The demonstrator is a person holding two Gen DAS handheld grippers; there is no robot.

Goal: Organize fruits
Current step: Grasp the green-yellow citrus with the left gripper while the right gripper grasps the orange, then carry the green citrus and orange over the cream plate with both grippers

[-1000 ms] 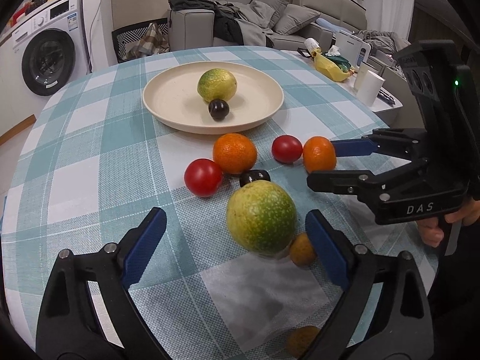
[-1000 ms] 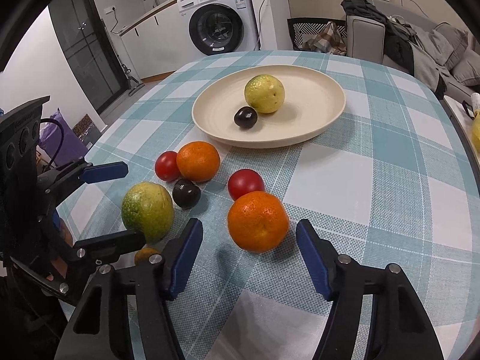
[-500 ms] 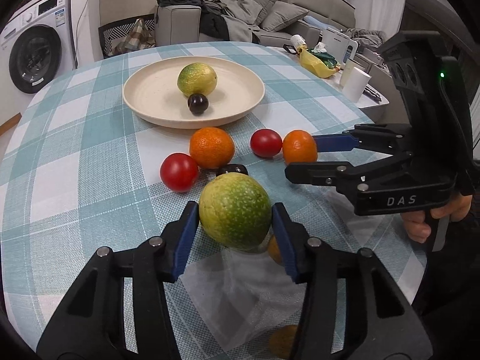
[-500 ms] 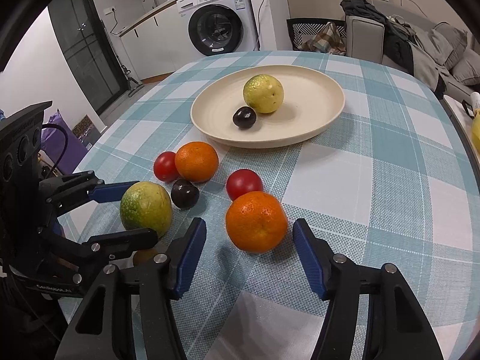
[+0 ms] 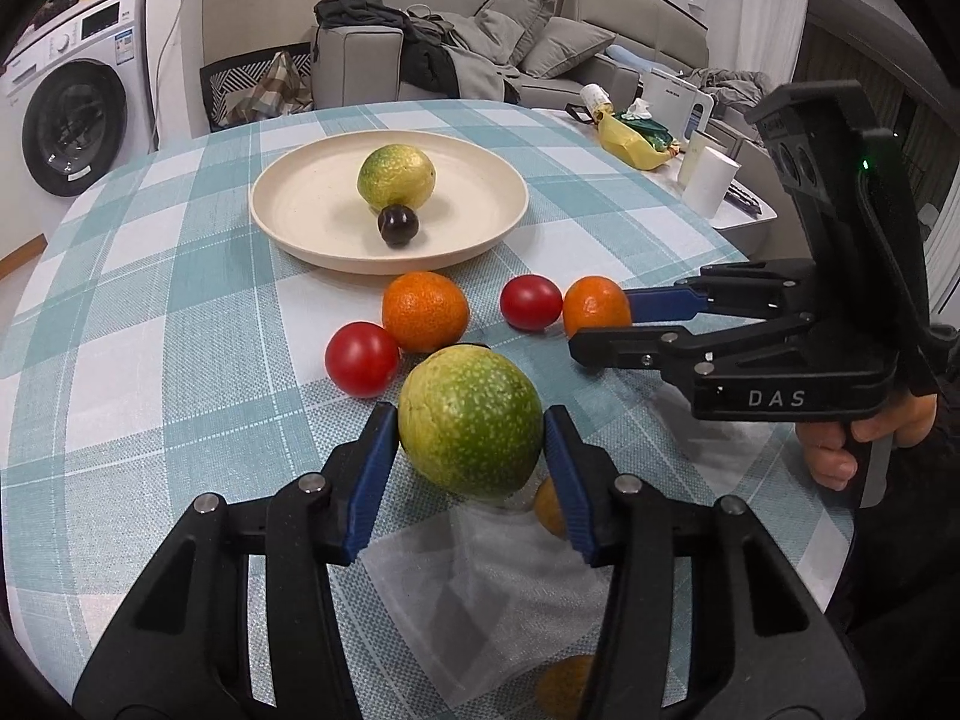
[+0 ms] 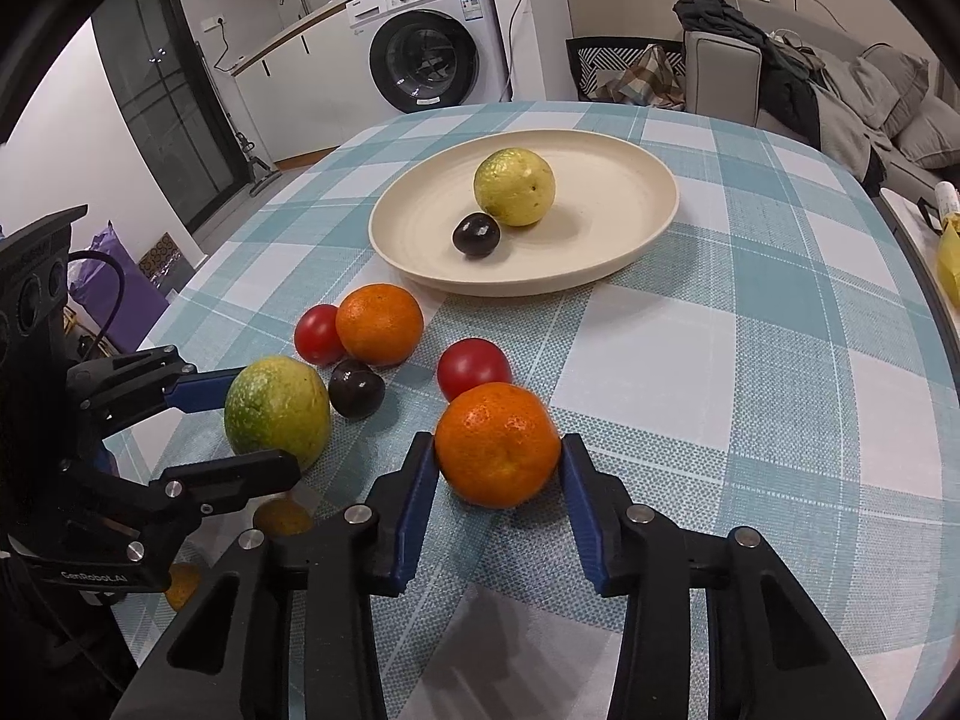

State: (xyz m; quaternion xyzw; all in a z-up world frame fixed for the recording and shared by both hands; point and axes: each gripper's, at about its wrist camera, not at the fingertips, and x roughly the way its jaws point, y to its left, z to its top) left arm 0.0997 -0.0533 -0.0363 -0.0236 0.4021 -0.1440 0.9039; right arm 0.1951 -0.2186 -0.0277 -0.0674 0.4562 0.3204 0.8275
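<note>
Blue pads line the black fingers (image 5: 378,468) of the left gripper (image 5: 471,468), and they pinch a big green-yellow mottled fruit (image 5: 471,420) from both sides, low over the teal-and-white checked cloth of the bench (image 5: 150,360). Beside it, the right gripper (image 6: 498,492) has its fingers (image 6: 420,498) pressed against the flanks of an orange (image 6: 497,444), which sits on the cloth near the front edge. Tucked under and just behind the left gripper lie two small brownish-yellow fruits (image 5: 549,507), partly hidden, so I cannot tell exactly what they are. A little farther in, a loose cluster rests on the cloth: a dark plum (image 6: 356,388) just beside the green fruit, a red tomato (image 6: 473,367) touching or nearly touching the held orange, then a second orange (image 6: 379,324) with another red tomato (image 6: 319,334) pressed against its side. Beyond the cluster, toward the middle of the bench, stands a wide cream plate (image 6: 624,192), and in it sit a yellow-green fruit (image 6: 514,186) and a dark plum (image 6: 476,234), touching each other. Past the bench, a white washing machine (image 6: 429,48) stands against the wall, and a grey sofa (image 5: 540,54) heaped with clothes and cushions fills the far side of the room.
</note>
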